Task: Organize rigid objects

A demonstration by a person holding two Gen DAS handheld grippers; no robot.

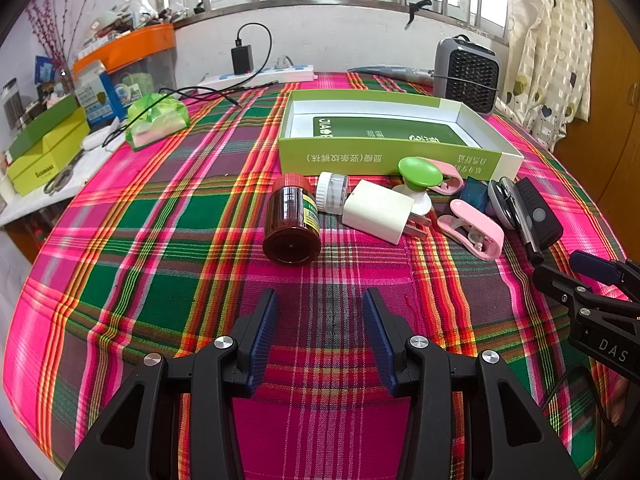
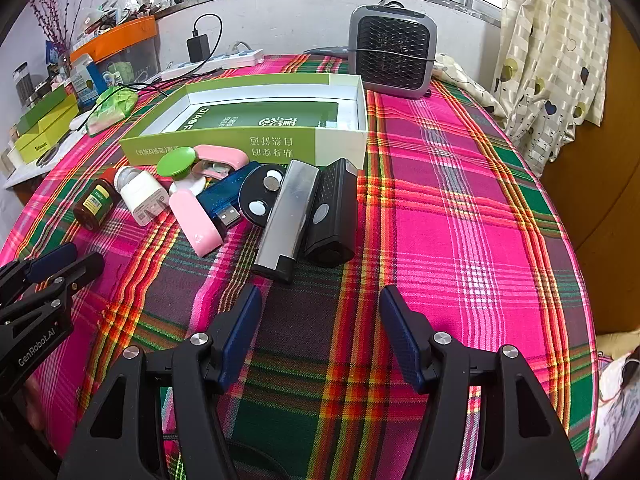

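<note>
Both grippers hang low over the plaid tabletop (image 2: 460,184), and each has its fingers spread apart with nothing between them: the left gripper (image 1: 320,312) in front of the brown bottle, the right gripper (image 2: 320,312) in front of the silver case.

One open green box (image 2: 256,136) stands behind the things, its long side running across the tabletop, with only a green card on its bottom. Just in front of it, outside, lies a tight row of small objects. I count:

- one brown bottle (image 1: 293,224), lying on its side, red cap toward the box
- one small clear jar (image 1: 332,192) with a white lid
- one white charger (image 1: 378,211), prongs toward the right
- one green knob (image 1: 420,172)
- two pink clips (image 1: 474,232)
- one blue USB stick (image 2: 222,200), plug toward the grippers
- one round black disc (image 2: 262,194)
- one silver case (image 2: 286,220) and one black device (image 2: 332,212), side by side, both long axis pointing from the grippers to the box

One grey heater (image 2: 390,54) stands behind the box.
</note>
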